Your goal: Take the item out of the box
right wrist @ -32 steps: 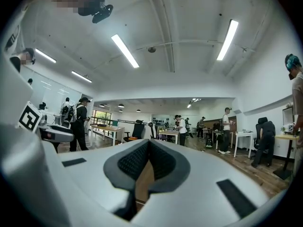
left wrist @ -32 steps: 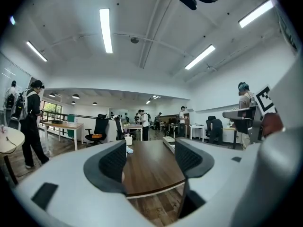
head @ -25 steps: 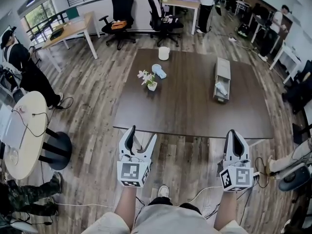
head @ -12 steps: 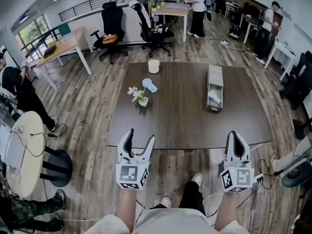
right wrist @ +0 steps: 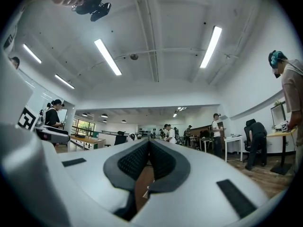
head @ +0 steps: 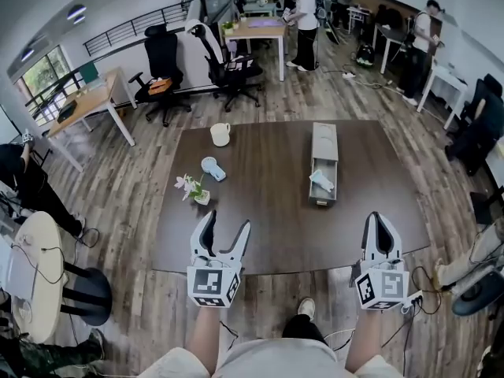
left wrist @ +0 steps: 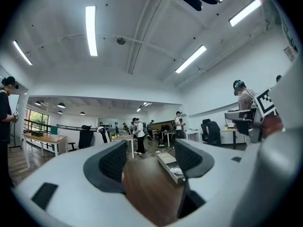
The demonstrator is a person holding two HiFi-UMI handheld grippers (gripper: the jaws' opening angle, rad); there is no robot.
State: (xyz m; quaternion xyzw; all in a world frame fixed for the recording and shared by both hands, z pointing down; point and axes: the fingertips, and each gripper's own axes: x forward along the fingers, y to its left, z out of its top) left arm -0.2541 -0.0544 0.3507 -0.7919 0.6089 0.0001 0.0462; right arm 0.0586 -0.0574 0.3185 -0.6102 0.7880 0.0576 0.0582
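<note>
A long grey box [head: 324, 150] lies on the dark table [head: 268, 211], right of its middle, with its near end open. A white crumpled item [head: 320, 182] sits inside that near end. In the left gripper view the box [left wrist: 165, 159] and the item [left wrist: 175, 171] show far ahead between the jaws. My left gripper [head: 224, 231] hovers over the table's near edge, open and empty. My right gripper [head: 379, 230] hangs at the near right edge, shut with nothing in it. Both are well short of the box.
On the table's left part stand a white mug [head: 220, 135], a light blue object [head: 213, 168] and a small flower pot [head: 194, 189]. Office chairs [head: 228, 69], desks and several standing people fill the room beyond the table. Wooden floor surrounds it.
The view has advanced toward the table, so the box and table edge are nearer the grippers. Both grippers keep the same pose, left open and right shut.
</note>
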